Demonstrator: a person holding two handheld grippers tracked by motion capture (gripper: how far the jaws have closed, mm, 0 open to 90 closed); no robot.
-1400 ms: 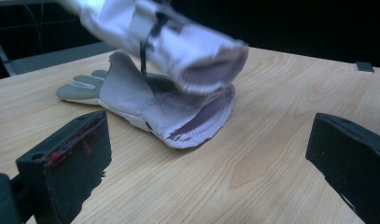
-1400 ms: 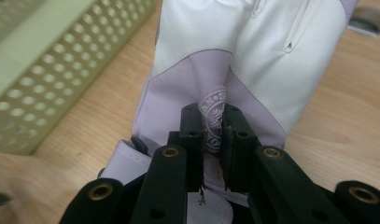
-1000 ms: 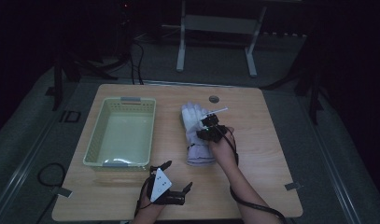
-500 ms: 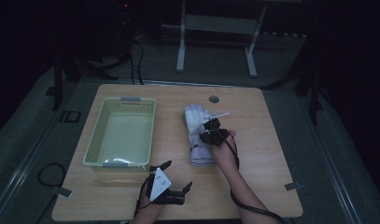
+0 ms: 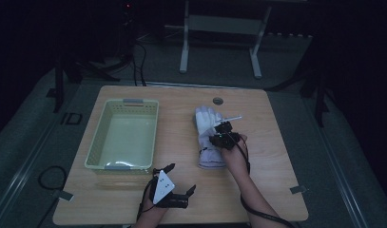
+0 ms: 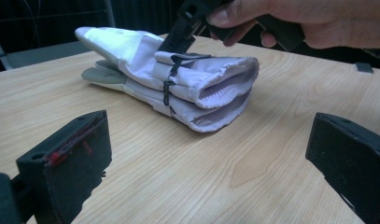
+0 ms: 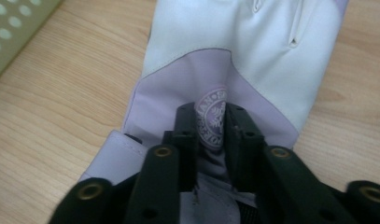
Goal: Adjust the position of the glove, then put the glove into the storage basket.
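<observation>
A pair of white and lavender gloves (image 5: 205, 121) (image 6: 141, 46) (image 7: 253, 56), bound by a black tie (image 6: 169, 79), lies flat mid-table. My right gripper (image 5: 218, 134) (image 7: 211, 112) points down on the cuff end. Its jaws have just been opening, and a fold of fabric with a round logo still stands pinched between them. In the left gripper view it (image 6: 178, 44) touches the top glove, held in a hand. My left gripper (image 5: 181, 177) (image 6: 211, 154) rests open near the front edge, facing the cuffs with nothing between its jaws.
A pale green basket (image 5: 93, 142) (image 7: 10, 28) stands on the left half of the wooden table (image 5: 276, 180). A round grommet (image 5: 217, 100) sits near the far edge. Bare wood lies right of the gloves and along the front.
My right gripper and the gloves have slid slightly to the right. The left gripper has stayed where it was.
</observation>
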